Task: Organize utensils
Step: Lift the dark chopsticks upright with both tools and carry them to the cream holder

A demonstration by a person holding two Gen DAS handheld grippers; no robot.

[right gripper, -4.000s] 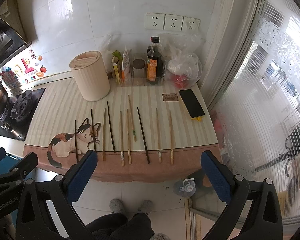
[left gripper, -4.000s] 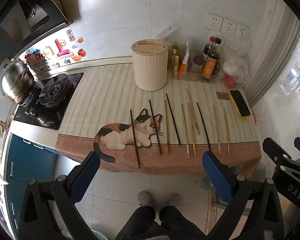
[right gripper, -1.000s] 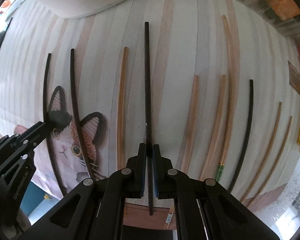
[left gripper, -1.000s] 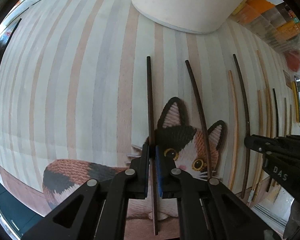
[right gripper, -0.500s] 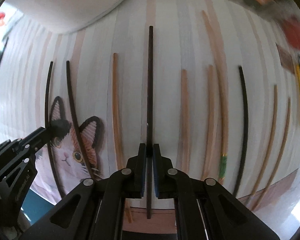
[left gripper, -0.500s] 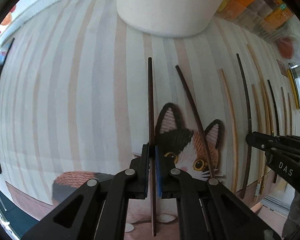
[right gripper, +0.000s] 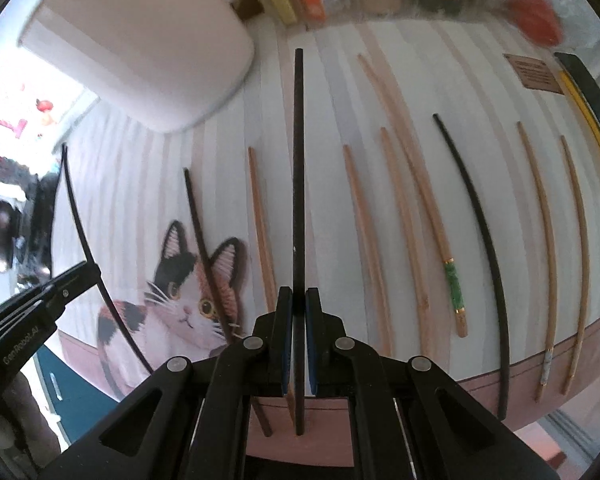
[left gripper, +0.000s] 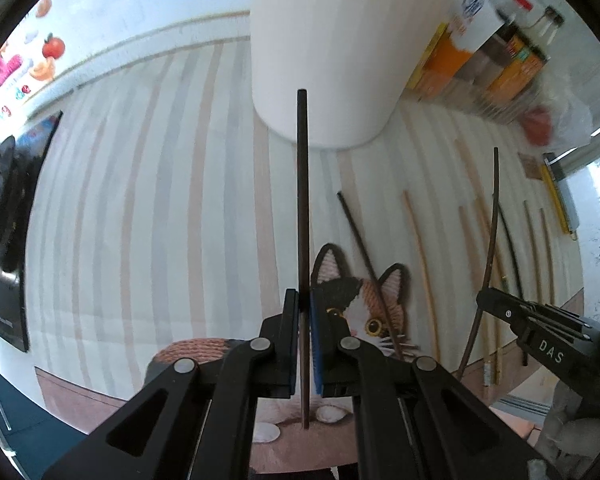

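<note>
Both grippers have come up off the mat since half a second ago, each taking its chopstick along; the canister sits lower and larger in both views now. Left gripper (left gripper: 305, 312): jaws pinched tight on a dark brown chopstick (left gripper: 302, 200), gripped in its lower part, stick pointing straight ahead along the fingers, far tip overlapping the base of the cream canister (left gripper: 332, 48) in the left wrist view. Right gripper (right gripper: 299, 312): jaws likewise clamped on a black chopstick (right gripper: 298, 160), held near the lower end, tip pointing toward the back of the counter just right of the canister (right gripper: 140, 48). Each gripper shows at the edge of the other's camera, stick in its jaws. Rest of the chopsticks lie flat in a rough row on the striped mat (right gripper: 328, 92): one dark stick (right gripper: 204, 248) across the cat print (right gripper: 180, 288), a light wooden one (right gripper: 260, 220) beside it, then three more wooden ones incl. one with a green band (right gripper: 454, 280), a black one (right gripper: 476, 216), and two pale ones (right gripper: 540, 216) near the right edge. Mat has a pink border at the front edge. Behind: a blurred row of boxes and bottles (left gripper: 484, 56) by the wall, a phone (right gripper: 588, 96) on the far right, the stove (left gripper: 4, 216) on the left, fruit stickers (left gripper: 48, 56) on white wall tile.
</note>
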